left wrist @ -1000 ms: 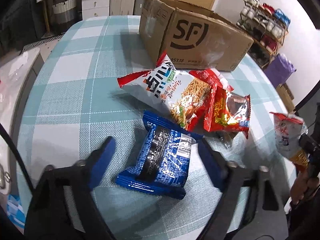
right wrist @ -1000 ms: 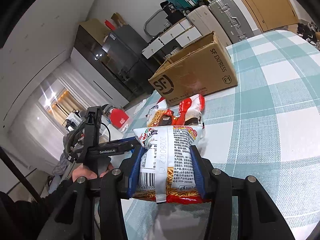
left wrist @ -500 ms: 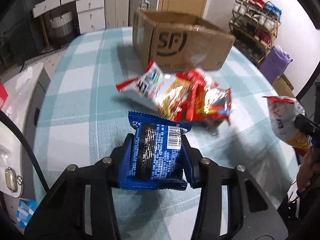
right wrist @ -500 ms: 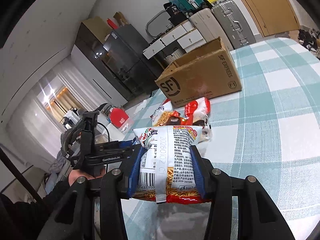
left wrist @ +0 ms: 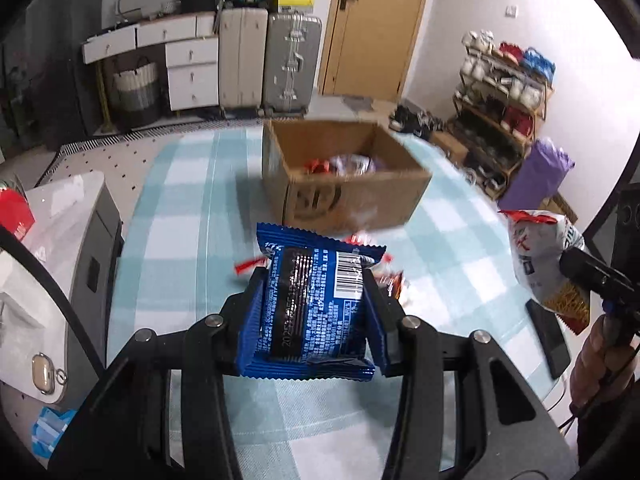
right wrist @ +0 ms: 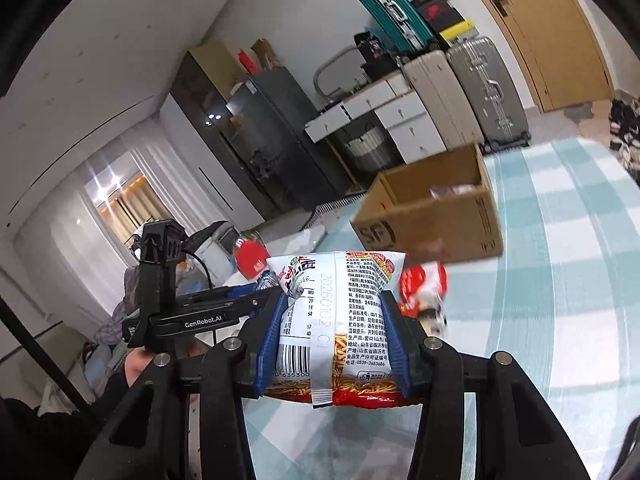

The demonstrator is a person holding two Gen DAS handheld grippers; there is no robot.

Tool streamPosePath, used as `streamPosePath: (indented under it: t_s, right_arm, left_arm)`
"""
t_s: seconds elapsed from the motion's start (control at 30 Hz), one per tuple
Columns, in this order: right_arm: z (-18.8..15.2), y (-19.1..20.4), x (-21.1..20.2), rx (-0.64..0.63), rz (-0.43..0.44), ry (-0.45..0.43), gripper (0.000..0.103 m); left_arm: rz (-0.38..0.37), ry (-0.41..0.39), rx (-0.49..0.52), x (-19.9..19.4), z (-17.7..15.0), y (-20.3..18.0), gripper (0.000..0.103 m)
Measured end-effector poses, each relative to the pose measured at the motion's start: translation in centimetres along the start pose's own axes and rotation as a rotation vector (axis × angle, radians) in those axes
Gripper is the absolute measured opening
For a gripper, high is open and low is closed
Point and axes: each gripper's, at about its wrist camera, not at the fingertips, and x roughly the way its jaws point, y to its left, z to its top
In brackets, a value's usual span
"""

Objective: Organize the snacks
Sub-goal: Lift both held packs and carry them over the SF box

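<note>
Our right gripper (right wrist: 334, 334) clamps a white-and-red crinkly noodle-snack packet (right wrist: 336, 320); at one o'clock, an open brown cardboard box (right wrist: 436, 216) sits on the teal-checked tabletop (right wrist: 560, 280).

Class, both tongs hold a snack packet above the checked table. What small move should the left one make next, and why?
Probably carry the blue packet forward over the open cardboard box. The left tongs are clamped on it above the table, the box ahead already holds snacks, and the right tongs with their noodle packet are off to the side.

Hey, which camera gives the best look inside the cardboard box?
The left wrist view: it looks down into the open cardboard box, showing snack packets lying at the bottom. The right wrist view sees the box from a lower angle, so only a sliver of its contents shows.
</note>
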Motion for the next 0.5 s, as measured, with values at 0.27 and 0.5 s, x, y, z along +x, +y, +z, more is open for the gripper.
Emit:
streamPosePath:
  t_s: [0.27, 0.5]
  right_arm:
    - [5.9, 2.1, -0.9, 0.018, 0.063, -0.045, 0.047]
    - [9.9, 3.7, -0.7, -0.017, 0.070, -0.050, 0.047]
  left_arm:
    - [-0.022, -0.083, -0.001, -3.5, 3.7, -1.9, 0.042]
    - [-0.018, -0.121, 0.032, -6.1, 6.4, -4.4, 0.042]
